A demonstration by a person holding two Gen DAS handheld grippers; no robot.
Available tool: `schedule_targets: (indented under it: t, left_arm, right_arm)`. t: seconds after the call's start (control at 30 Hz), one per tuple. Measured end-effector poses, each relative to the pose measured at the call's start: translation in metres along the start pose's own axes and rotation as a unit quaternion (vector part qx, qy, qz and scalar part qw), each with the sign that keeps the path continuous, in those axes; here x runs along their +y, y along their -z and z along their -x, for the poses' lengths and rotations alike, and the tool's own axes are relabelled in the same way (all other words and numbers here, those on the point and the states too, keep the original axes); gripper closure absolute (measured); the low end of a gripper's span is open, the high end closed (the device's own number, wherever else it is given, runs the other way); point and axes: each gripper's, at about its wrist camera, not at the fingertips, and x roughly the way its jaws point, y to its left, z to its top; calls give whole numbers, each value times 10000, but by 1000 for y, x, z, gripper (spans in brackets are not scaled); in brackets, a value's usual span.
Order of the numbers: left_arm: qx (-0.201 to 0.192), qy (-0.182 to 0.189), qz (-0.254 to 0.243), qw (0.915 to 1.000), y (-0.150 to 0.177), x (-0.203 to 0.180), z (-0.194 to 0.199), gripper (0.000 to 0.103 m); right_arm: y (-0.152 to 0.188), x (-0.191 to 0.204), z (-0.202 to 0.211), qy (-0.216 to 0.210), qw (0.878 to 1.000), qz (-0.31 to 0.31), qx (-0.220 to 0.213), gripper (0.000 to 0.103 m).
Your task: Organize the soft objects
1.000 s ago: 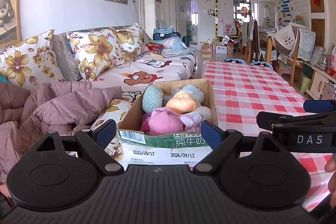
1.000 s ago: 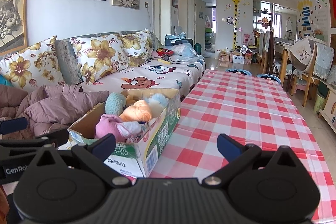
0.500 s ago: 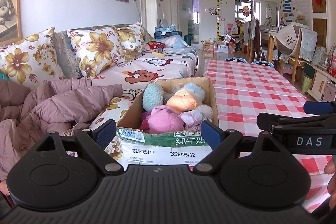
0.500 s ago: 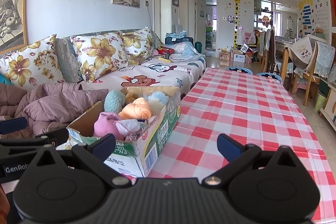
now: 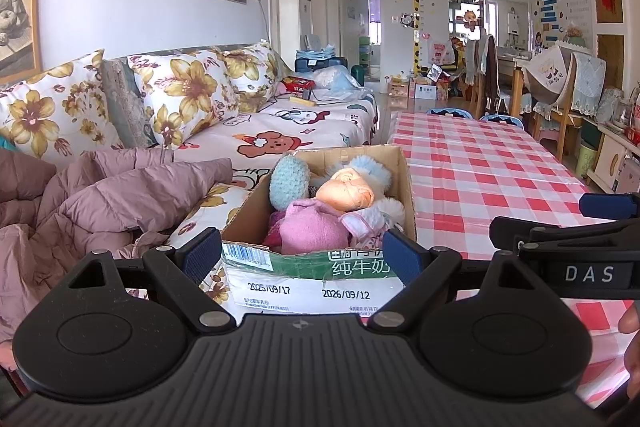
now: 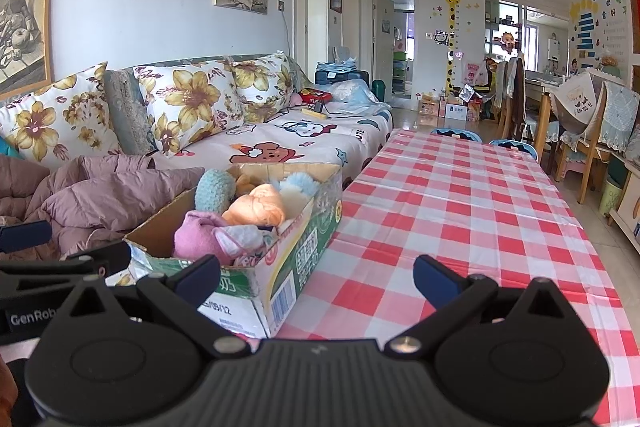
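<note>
Little is changed since the earlier frames: the left gripper (image 5: 302,253) and right gripper (image 6: 316,277) are still held wide apart, empty, just before the carton (image 5: 320,279), where soft toys (image 5: 320,203) are piled. "2026/09/12" is read there.

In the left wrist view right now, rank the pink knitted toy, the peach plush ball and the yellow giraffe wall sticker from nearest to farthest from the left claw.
1. Pink knitted toy, front of the box, just ahead of the left claw.
2. Peach plush ball, mid-box behind it.
3. Yellow giraffe wall sticker, far wall.
</note>
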Motion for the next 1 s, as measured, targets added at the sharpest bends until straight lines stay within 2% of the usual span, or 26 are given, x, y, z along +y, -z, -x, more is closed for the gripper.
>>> schedule_targets:
  t: [0.8, 1.0]
  left_arm:
    - [125, 123, 66, 9998, 3, -3, -11, 0]
    - [221, 158, 20, 9996, 1, -12, -20, 0]
  right_arm:
    - [8, -17, -17, -32, 9999, -79, 105, 1]
    - [10, -26, -23, 71, 9998, -146, 153, 1]
